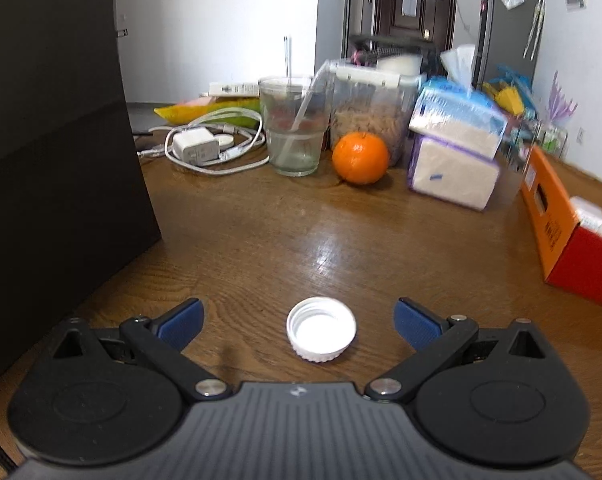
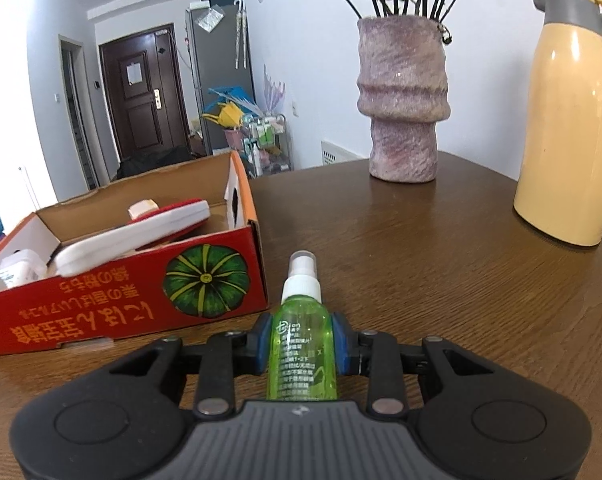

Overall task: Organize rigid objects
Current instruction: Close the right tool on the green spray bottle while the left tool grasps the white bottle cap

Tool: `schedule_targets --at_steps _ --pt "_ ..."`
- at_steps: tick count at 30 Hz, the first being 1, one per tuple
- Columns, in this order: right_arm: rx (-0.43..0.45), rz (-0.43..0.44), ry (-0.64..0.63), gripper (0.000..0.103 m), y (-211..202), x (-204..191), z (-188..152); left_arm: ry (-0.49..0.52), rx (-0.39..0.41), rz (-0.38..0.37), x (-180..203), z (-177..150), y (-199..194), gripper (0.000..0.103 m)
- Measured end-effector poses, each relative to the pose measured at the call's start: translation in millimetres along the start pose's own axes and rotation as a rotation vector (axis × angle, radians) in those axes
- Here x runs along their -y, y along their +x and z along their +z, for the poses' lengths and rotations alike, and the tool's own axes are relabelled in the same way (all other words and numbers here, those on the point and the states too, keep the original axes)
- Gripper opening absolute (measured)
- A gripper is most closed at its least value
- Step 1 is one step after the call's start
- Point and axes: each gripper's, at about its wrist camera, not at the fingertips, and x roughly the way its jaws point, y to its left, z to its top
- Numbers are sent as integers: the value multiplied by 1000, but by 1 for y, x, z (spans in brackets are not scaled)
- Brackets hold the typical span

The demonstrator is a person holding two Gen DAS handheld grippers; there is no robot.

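The left gripper (image 1: 299, 322) hovers low over the wooden table (image 1: 381, 248) with its blue-padded fingers spread wide apart. A white bottle cap (image 1: 321, 329) lies open side up on the wood between them, touching neither pad. To the left a dark box (image 1: 53, 160) fills the frame edge, cut off at top and side. Far across the table stand a clear glass (image 1: 295, 126) with a straw, an orange (image 1: 360, 157) just right of it, a stack of tissue packs (image 1: 455, 148) further right, and a white charger with coiled cable (image 1: 199, 145) to the left; this far row is slightly blurred. A container behind the orange is partly hidden, so its contents are hard to make out.

The right gripper (image 2: 301, 342) is clamped on a green spray bottle (image 2: 301, 354), the pads pressing its sides, nozzle pointing away; the bottle's base is hidden behind the gripper body. To the left sits an open red cardboard box (image 2: 141, 292) printed with a green pumpkin, holding white items that are partly cut off. Far right stand a pink textured vase (image 2: 403, 96) and a cream thermos jug (image 2: 567, 120), its top cropped.
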Motion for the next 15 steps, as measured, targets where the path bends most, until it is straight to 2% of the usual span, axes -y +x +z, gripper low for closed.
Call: schedule_targets --at_steps 7,12,15 --pt "20 10 -21 30 -15 0 -6 3 -45 -18 -2 -1 13 102" --pt "31 12 -32 30 -23 0 -10 11 -57 -35 0 -3 19 85" --pt "36 12 -37 30 -27 0 -12 28 -61 -31 3 -5 21 78"
